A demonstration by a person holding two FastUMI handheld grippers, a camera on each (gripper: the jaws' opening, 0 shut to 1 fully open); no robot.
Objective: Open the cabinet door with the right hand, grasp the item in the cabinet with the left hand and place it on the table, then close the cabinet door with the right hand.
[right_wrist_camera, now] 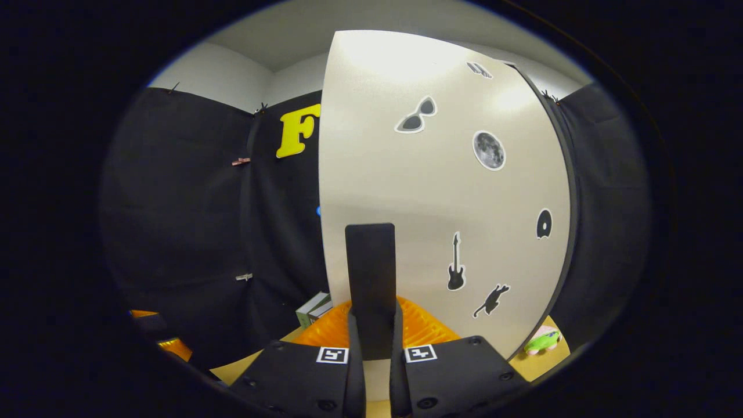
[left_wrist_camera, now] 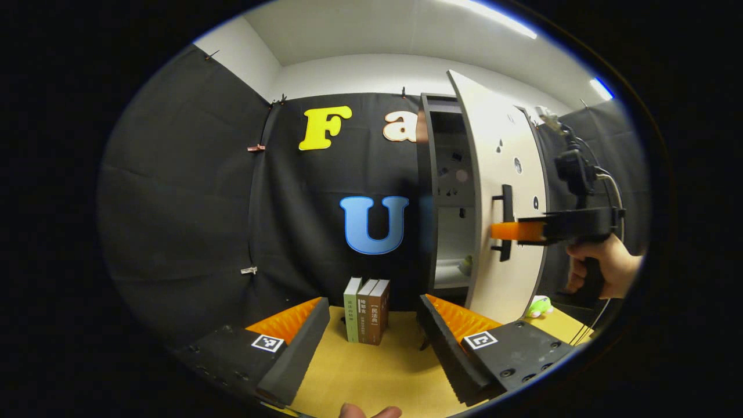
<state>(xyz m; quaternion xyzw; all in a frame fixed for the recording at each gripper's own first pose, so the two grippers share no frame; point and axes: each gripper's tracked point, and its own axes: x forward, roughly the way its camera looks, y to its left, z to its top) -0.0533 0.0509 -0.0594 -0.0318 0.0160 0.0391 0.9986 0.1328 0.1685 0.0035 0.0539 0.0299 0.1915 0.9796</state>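
Left gripper view shows the left gripper [left_wrist_camera: 371,342] held low over the yellow table [left_wrist_camera: 371,377], its two fingers spread wide apart with nothing between them. Ahead of it, three books [left_wrist_camera: 367,318] stand upright side by side on the table near the black wall cloth. To the right stands the cabinet [left_wrist_camera: 444,191] with its door [left_wrist_camera: 502,174] swung partly open, so the shelves inside can be seen. On a lower shelf, at the door's edge, a small pale item [left_wrist_camera: 465,265] is partly hidden and too small to make out. The right gripper [left_wrist_camera: 511,231], held in a hand [left_wrist_camera: 603,267], reaches in from the right and its fingers meet the dark vertical handle [left_wrist_camera: 507,223] on the door front. In the right gripper view that handle [right_wrist_camera: 371,278] runs up from between the two fingers, which are closed together against its sides, clamped on it. The door [right_wrist_camera: 441,186] is just ahead, pale, with small stickers of sunglasses, a moon, a guitar and a cat. A small green plush toy [right_wrist_camera: 543,339] lies on the table [right_wrist_camera: 540,366] beyond the door's lower right edge, and the tops of the books [right_wrist_camera: 313,307] peek out at its lower left.
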